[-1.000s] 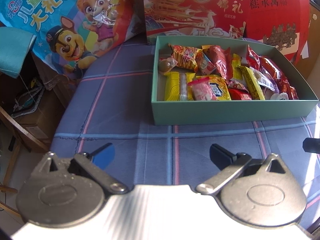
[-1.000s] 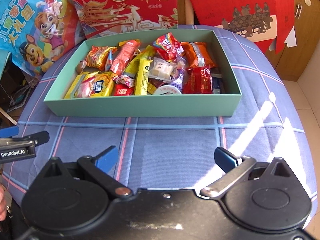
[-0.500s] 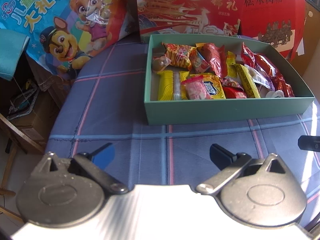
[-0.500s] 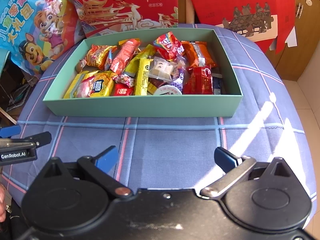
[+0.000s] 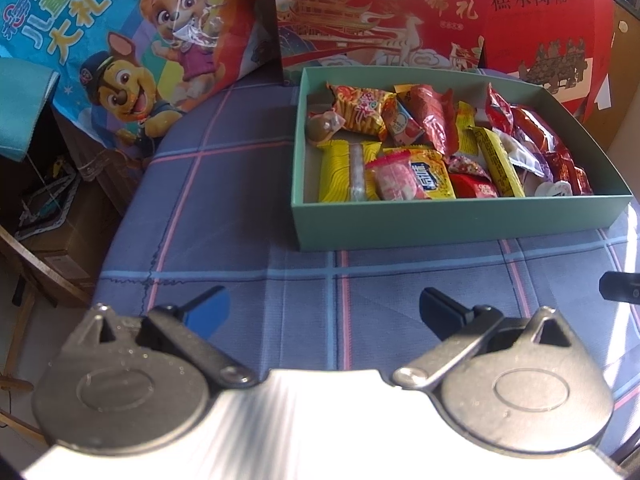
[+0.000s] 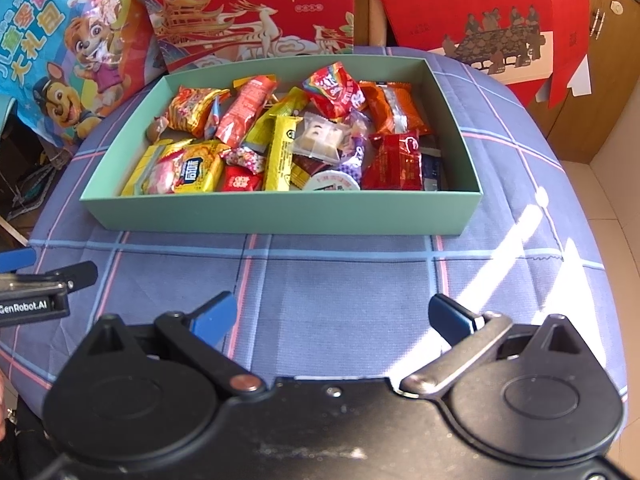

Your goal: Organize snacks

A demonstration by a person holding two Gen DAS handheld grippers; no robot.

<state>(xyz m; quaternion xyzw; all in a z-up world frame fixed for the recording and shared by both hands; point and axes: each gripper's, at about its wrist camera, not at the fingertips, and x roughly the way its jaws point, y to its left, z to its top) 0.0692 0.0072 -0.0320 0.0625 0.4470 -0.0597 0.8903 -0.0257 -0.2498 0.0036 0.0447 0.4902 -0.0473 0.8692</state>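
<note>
A green cardboard box (image 6: 280, 216) sits on the blue plaid tablecloth and holds several wrapped snacks (image 6: 280, 140) in red, yellow and orange. It also shows in the left wrist view (image 5: 440, 224), right of centre. My left gripper (image 5: 320, 308) is open and empty over the cloth, in front of the box's left corner. My right gripper (image 6: 332, 316) is open and empty over the cloth, in front of the box's middle. The left gripper's fingers (image 6: 80, 274) show at the left edge of the right wrist view.
A blue cartoon-dog snack bag (image 5: 120, 52) leans at the back left. Red gift bags (image 6: 248, 12) (image 6: 480, 8) stand behind the box. The round table's edge (image 5: 116, 240) drops off on the left to a wooden chair and boxes. Sunlight falls on the cloth at right (image 6: 532, 232).
The left gripper has drifted back and to the right, so the box sits lower and more central in its view. The right gripper has barely moved. Both stay open.
</note>
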